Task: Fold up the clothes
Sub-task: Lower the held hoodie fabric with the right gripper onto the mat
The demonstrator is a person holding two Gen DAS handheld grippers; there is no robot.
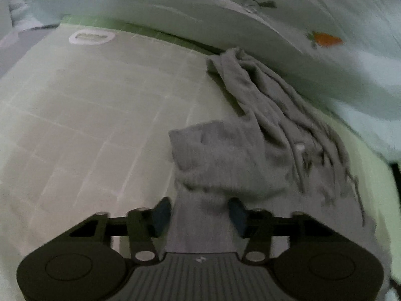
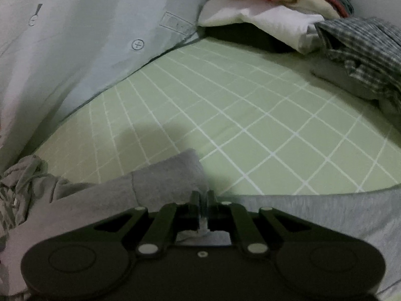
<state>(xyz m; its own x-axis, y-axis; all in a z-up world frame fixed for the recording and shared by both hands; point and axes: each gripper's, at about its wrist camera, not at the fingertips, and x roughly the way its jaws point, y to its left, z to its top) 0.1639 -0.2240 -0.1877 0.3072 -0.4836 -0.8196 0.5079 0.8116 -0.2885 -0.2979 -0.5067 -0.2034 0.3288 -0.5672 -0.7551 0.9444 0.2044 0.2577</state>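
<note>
A grey knit garment [image 1: 240, 150] lies crumpled on the green checked sheet [image 1: 100, 115], bunched toward the right with a sleeve stretching to the back. My left gripper [image 1: 199, 213] is open, its blue-padded fingers astride a strip of the grey cloth. In the right wrist view the same grey garment [image 2: 160, 185] runs across the bottom of the frame. My right gripper [image 2: 203, 200] is shut on an edge of the grey cloth, which is pinched between the fingers.
A pale duvet [image 1: 250, 25] with a carrot print [image 1: 327, 39] runs along the back. In the right wrist view the duvet [image 2: 75, 37] lies at the left and a pile of clothes [image 2: 288, 7], including a plaid shirt [image 2: 363, 50], at the back right.
</note>
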